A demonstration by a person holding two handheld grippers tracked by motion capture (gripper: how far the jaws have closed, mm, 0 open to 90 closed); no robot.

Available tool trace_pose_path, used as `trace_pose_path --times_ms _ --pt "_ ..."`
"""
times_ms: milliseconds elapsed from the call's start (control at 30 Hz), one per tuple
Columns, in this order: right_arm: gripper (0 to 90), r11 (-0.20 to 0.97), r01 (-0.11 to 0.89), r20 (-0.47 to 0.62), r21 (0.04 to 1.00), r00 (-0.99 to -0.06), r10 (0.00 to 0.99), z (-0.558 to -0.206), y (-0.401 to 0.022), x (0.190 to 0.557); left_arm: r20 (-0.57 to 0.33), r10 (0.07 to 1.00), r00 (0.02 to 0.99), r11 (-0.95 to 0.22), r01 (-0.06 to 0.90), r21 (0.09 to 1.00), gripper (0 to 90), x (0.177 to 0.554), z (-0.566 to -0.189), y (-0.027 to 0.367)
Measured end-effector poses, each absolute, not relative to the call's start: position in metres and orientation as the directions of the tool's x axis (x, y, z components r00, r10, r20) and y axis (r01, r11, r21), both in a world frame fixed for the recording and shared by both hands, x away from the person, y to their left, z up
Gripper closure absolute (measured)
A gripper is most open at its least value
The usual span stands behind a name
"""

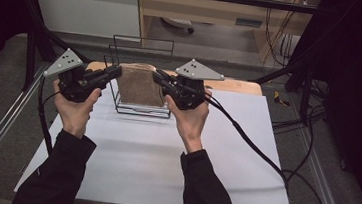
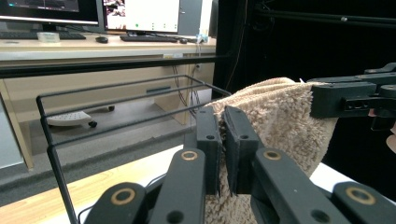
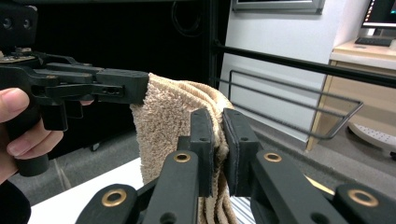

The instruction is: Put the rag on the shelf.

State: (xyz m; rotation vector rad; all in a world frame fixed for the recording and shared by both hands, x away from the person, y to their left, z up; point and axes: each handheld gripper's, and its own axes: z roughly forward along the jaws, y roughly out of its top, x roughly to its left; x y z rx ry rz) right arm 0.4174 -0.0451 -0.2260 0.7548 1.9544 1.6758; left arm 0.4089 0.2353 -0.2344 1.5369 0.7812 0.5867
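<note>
White tabletop (image 1: 164, 155) sat inside a dark frame rig, desks and monitors behind. Tan towel (image 1: 140, 84) hung folded between both tongs, held by its top edge over the black wire rack (image 1: 139, 73) at the far end of the tabletop; its lower part hung down inside the rack's wires, and whether it touched the base I couldn't tell.

Left tongs (image 1: 115, 71) were clamped on the towel's left top corner, with terry pinched between the pads in the left gripper view (image 2: 224, 140). Right tongs (image 1: 159, 77) were clamped on the right top corner, same picture in the right gripper view (image 3: 217, 140). Both grips were shallow, right at the edge.

Risks as I read them:
- Edge grip on thick pile: if the hands pulled apart unevenly, one corner could have slipped out and the towel would have swung off the other tongs.
- Folded layers: the tongs may not have caught every layer, so an inner layer could have dropped and unfolded.
- Rack is light wire: cloth snagging a top rail during a lift or lower could have dragged or tipped it.
- Hands out of level would have draped the towel crooked over the rail.
</note>
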Motion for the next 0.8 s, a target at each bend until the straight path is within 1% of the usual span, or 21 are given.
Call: trace_pose_path --times_ms 333,800 --pt "83.3 0.103 0.075 -0.014 0.992 -0.736 0.677 -0.208 -0.042 0.427 -0.063 0.772 0.633 -0.01 0.112 0.994 85.2 0.42 -0.216 0.236" --pt "83.4 0.087 0.032 -0.037 0.996 -0.722 0.691 -0.192 -0.037 0.444 -0.047 0.788 0.614 0.002 0.074 0.997 85.3 0.436 -0.197 0.237"
